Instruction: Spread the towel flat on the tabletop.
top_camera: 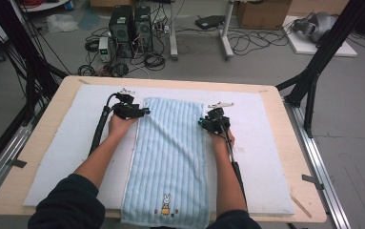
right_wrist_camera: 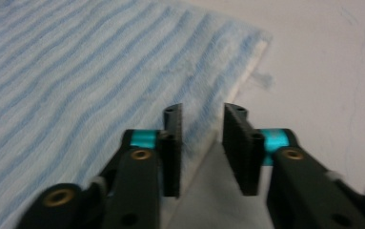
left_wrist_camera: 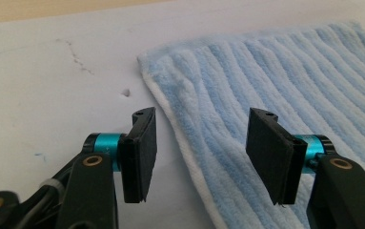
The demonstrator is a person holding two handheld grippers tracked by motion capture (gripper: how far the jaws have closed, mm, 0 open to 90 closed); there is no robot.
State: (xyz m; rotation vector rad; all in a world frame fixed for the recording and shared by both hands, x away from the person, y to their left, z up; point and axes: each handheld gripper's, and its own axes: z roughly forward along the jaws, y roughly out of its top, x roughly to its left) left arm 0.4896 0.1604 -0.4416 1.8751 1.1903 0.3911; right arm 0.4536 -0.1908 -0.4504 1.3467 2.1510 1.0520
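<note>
A light blue striped towel [top_camera: 170, 157] lies lengthwise on a white mat [top_camera: 266, 143], with a small rabbit picture [top_camera: 165, 205] at its near end. My left gripper [top_camera: 144, 112] is at the towel's far left corner. In the left gripper view the towel [left_wrist_camera: 289, 71] has its white edge between the wide-open jaws of that gripper [left_wrist_camera: 201, 119], and neither pad touches it. My right gripper [top_camera: 203, 121] is at the far right corner. In the right gripper view the towel [right_wrist_camera: 75, 71] has its edge in the narrow gap of that gripper [right_wrist_camera: 204, 112], and the pads do not press on it.
The mat covers most of a wooden table [top_camera: 289, 143]. Black frame posts [top_camera: 313, 71] stand at both far corners. On the floor beyond the table are computer towers [top_camera: 130, 26], cables and a cardboard box [top_camera: 261, 14].
</note>
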